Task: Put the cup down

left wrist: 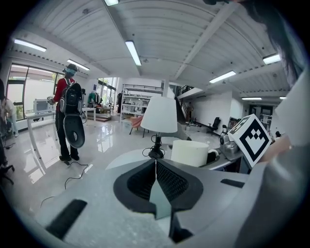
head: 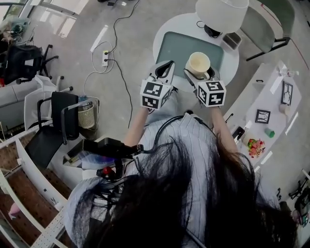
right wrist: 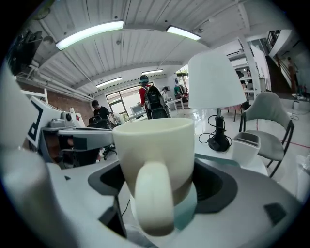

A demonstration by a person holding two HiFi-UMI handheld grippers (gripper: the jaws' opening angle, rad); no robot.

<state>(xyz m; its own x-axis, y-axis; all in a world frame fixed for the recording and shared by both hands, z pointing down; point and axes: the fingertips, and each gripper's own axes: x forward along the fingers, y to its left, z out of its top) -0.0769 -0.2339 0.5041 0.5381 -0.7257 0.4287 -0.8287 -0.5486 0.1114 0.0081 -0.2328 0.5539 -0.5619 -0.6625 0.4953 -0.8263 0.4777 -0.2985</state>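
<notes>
A cream cup (head: 198, 63) with a handle is held upright in the air over the near edge of a teal mat (head: 177, 48) on a round white table (head: 162, 39). My right gripper (head: 197, 73) is shut on it. In the right gripper view the cup (right wrist: 156, 155) fills the middle, its handle turned toward the camera, with the right gripper (right wrist: 162, 183) clamped on its lower body. My left gripper (head: 166, 67) hovers just left of the cup, shut and empty. In the left gripper view the left gripper (left wrist: 156, 180) has its jaws pressed together, and the cup (left wrist: 190, 152) shows beyond them.
A white table lamp (head: 222, 13) and a small white container (head: 231, 40) stand at the table's far side. A grey chair (head: 269, 24) is behind the table. A black chair (head: 53, 126) and a wire bin (head: 87, 115) are on the left. A person with a backpack (left wrist: 70, 114) stands far off.
</notes>
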